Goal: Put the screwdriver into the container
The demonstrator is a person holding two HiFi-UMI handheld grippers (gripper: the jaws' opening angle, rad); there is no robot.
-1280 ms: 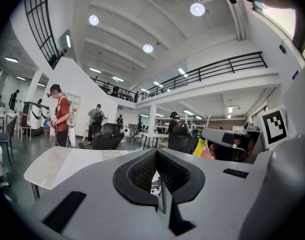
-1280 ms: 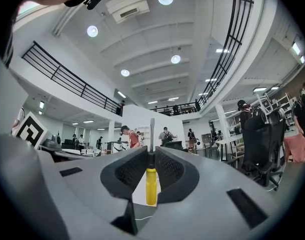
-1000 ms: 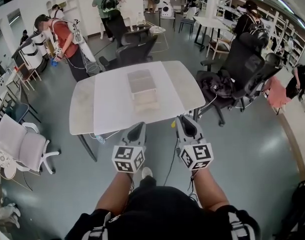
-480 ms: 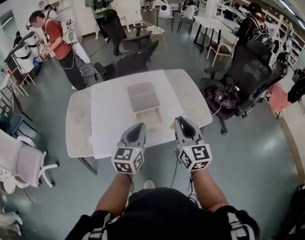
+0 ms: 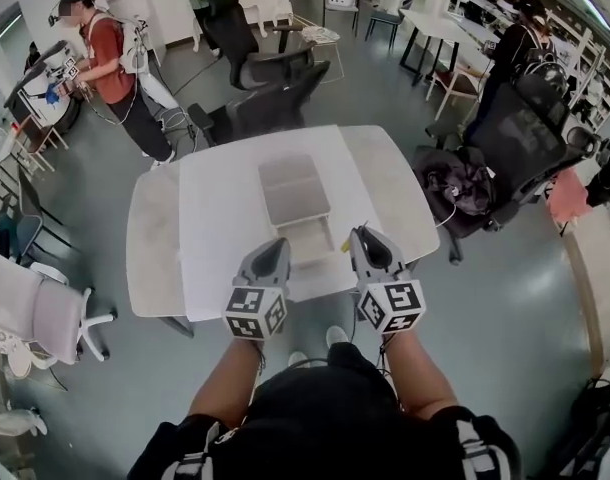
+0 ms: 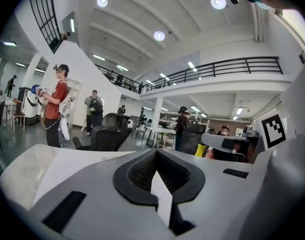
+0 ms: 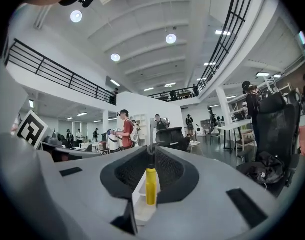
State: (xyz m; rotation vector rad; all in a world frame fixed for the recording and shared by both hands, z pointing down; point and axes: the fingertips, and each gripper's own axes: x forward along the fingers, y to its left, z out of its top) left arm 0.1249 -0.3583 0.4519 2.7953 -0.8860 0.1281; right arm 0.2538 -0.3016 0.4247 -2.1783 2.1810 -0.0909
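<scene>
desk (image 5: 215,218): white, wide, set in an open hall. people and office chairs are seen well behind it.

container (image 5: 294,190): grey box, placed near the middle of the desk. a paler part lies just in front of it, toward the person. whether that part is a lid, a tray or a second box cannot be told from the head view. the opening is not clearly seen.

left gripper (image 5: 273,250): held over the near edge of the desk, just beside the paler part. the jaws are pressed together, and nothing is gripped between them in the left gripper view.

right gripper (image 5: 364,236): held level with the left, near the container's right side. the jaws are clamped on the screwdriver.

screwdriver (image 7: 151,184): yellow handle pinched between the right jaws, thin shaft pointed away from the gripper. it is carried above the desk and is not yet in the container.

step in hand, as judged: the carry to the container. the right gripper should be brought over the box before any release. the shaft is best lowered along the box's long side, so the tip is not caught on a rim. the jaws should be parted only once the handle is low inside, or a bounce out is risked. the left gripper can be kept clear, or used to steady the box if it slides.
</scene>
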